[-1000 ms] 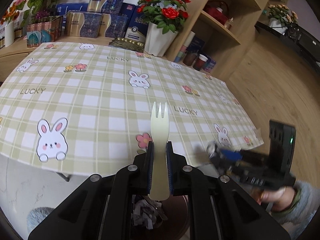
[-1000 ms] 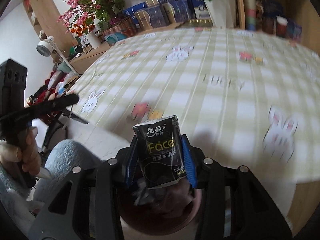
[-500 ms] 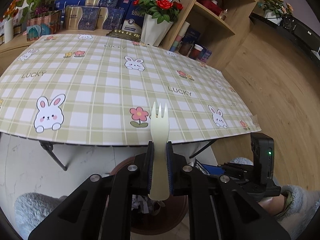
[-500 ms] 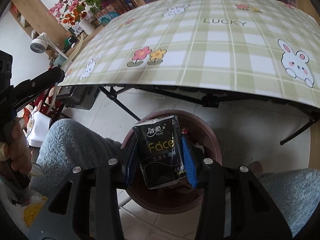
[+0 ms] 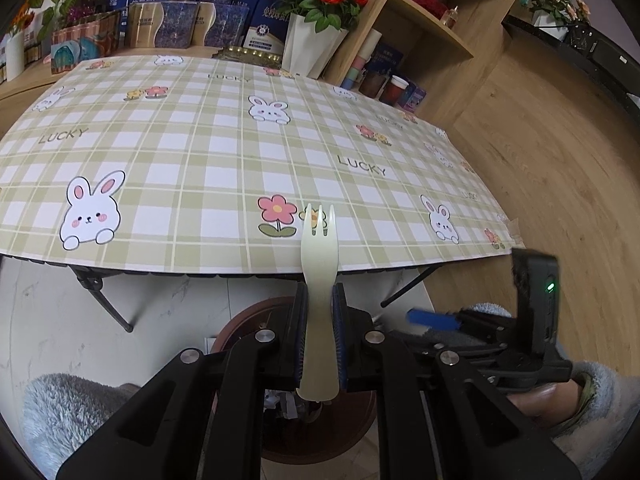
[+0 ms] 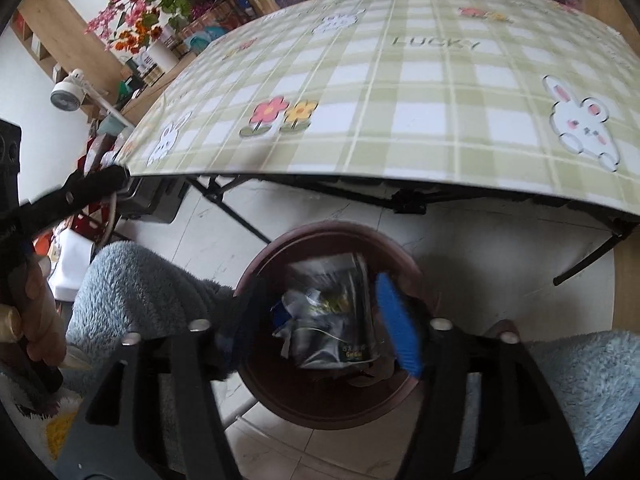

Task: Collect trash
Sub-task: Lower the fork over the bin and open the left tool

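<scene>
**Trash collection: tissue pack released into bin, fork pending**

Left wrist view. The left gripper (image 5: 320, 332) is clamped on a pale disposable fork (image 5: 319, 280); the pads press the handle from both sides, tines pointing up and away from the tool. Directly below the jaws stands the round brown trash bin (image 5: 248, 320), with crumpled paper visible inside it. The checked tablecloth (image 5: 240, 152) ahead of the tool shows no loose trash. The right gripper (image 5: 432, 318) is beside the tool, to its right, one blue pad showing.

Right wrist view. The right gripper (image 6: 320, 320) has just been opening; its jaws stand wide, and the pads do not press on anything. The black tissue pack (image 6: 340, 316) lies between and beyond the fingers, inside the trash bin (image 6: 304, 244), blurred. The bin sits straight under the tool, on the tiled floor just beyond the table edge.

Status. Judged from these views, the tissue pack is deposited. The fork is not yet released; it is positioned over the bin, so opening the left jaws is the likely remaining step.
</scene>
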{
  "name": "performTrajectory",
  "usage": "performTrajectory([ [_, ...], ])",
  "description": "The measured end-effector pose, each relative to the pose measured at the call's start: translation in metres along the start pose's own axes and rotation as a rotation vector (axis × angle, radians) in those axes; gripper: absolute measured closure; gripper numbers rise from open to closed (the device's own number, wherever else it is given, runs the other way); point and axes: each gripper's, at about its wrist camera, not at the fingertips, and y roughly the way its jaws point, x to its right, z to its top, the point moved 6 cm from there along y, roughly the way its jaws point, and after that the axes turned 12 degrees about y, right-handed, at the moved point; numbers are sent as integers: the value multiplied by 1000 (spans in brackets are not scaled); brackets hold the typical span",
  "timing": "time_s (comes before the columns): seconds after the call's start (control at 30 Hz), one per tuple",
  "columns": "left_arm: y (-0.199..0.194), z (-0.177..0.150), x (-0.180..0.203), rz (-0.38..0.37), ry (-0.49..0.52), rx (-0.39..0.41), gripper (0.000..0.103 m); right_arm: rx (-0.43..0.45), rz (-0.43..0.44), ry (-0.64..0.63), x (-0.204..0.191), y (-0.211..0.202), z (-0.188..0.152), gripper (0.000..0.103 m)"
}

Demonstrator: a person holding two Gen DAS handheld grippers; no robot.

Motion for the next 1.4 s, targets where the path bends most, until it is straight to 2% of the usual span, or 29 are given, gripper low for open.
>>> performTrajectory([
  [0.13, 5, -3, 1, 0, 4, -17, 91, 64, -27, -1, 1, -15, 9, 15],
  [0.27, 7, -6, 1, 1, 3, -26, 91, 114, -50, -16, -2, -26, 16, 9],
  [0.7, 29, -25, 5, 0, 7, -122, 91, 221, -97, -36, -6, -58, 37, 7],
  [1.2, 56, -39, 15, -12, 61, -217, 90, 255, -138, 18, 9, -68, 44, 6],
  [1.3, 61, -41, 17, -15, 69, -232, 83, 260, -151, 8, 7, -70, 45, 6],
  [1.37, 63, -43, 18, -15, 68, -240, 67, 267, -156, 2, 7, -73, 47, 6],
  [1.4, 63, -43, 18, -15, 68, -242, 64, 272, -158, -1, 6, -74, 48, 6],
])
